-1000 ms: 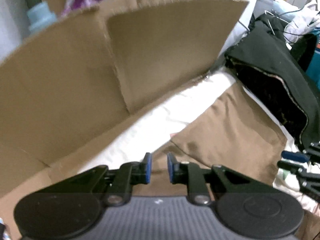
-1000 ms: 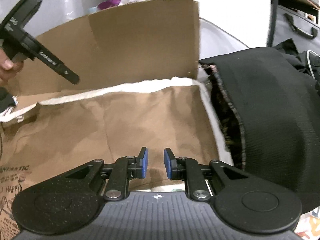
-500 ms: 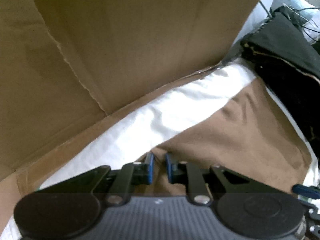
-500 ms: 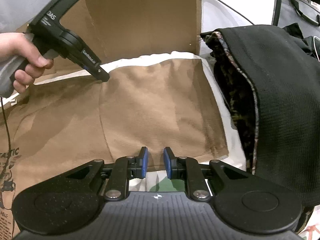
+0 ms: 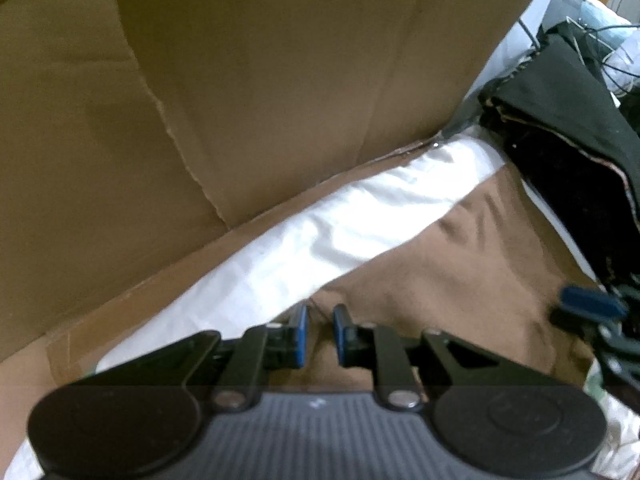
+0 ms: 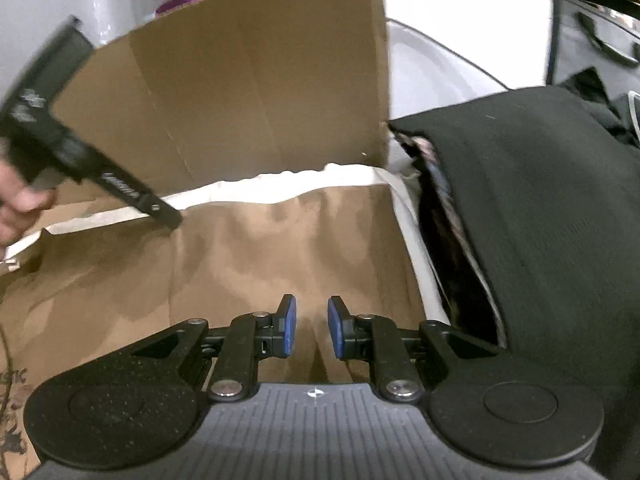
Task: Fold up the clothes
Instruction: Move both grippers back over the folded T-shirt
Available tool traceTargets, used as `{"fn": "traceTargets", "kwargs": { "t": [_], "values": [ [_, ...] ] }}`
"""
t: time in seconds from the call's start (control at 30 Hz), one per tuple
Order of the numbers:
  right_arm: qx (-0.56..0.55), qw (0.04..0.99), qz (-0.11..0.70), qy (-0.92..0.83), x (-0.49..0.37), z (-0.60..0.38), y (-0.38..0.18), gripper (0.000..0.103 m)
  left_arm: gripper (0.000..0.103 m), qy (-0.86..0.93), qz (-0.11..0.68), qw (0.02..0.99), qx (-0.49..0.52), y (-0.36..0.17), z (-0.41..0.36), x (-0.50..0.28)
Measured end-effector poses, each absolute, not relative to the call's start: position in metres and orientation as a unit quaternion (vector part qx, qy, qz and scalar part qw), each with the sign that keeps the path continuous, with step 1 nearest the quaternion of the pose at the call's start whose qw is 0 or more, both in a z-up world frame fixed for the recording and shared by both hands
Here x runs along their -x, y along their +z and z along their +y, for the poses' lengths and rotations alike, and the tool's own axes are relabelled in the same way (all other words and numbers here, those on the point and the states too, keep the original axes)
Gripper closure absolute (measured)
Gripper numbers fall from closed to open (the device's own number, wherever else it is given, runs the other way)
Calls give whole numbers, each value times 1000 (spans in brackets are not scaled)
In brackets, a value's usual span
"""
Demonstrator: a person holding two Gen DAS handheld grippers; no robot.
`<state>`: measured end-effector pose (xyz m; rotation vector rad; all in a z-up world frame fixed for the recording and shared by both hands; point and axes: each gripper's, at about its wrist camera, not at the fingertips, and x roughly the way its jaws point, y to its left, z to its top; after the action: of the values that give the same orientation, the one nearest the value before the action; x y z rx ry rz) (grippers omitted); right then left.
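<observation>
A brown garment (image 6: 280, 248) lies flat on a white sheet (image 5: 320, 248), and it also fills the lower right of the left wrist view (image 5: 460, 280). My left gripper (image 5: 319, 336) sits at the garment's far edge, where brown meets white. Its blue pads are nearly together, and I see no cloth clearly pinched. The right wrist view shows the left gripper (image 6: 172, 222) with its tip touching that far edge, held by a hand (image 6: 20, 204). My right gripper (image 6: 312, 330) is low over the garment's near part, its pads nearly together above a crease. It also shows at the garment's right side (image 5: 588, 308).
A tall cardboard wall (image 5: 280, 80) stands right behind the sheet, also visible from the right wrist (image 6: 260, 100). A pile of black clothing (image 6: 540, 220) rises along the right side of the garment (image 5: 560, 120). Printed brown fabric (image 6: 12, 400) shows at the far left.
My left gripper came down from the air to the garment's far edge and stays there. My right gripper moved forward over the garment's near part. Finger gaps have not changed.
</observation>
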<state>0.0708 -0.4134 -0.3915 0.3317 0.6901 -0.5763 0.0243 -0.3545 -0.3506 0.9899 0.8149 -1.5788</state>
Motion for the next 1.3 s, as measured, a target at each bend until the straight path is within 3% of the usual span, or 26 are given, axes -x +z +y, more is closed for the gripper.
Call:
{"fn": "traceTargets", "kwargs": {
  "t": [0.4, 0.7, 0.8, 1.0, 1.23, 1.3],
  "values": [
    [-131, 899, 330, -257, -140, -444, -398, 79, 89, -668, 339, 525, -403, -365, -364, -20],
    [-121, 863, 355, -339, -143, -472, -407, 83, 88, -677, 354, 541, -351, -363, -350, -35],
    [-108, 857, 367, -346, -143, -475, -408, 83, 76, -685, 351, 551, -323, -345, -328, -45],
    [-123, 846, 370, -363, -150, -476, -399, 83, 73, -655, 354, 592, -308, -321, -278, -91],
    [-133, 855, 367, -340, -155, -454, -363, 78, 49, -593, 375, 662, -263, -285, -201, -157],
    [-136, 858, 372, -328, -154, -448, -351, 74, 49, -578, 380, 672, -263, -275, -181, -170]
  ]
}}
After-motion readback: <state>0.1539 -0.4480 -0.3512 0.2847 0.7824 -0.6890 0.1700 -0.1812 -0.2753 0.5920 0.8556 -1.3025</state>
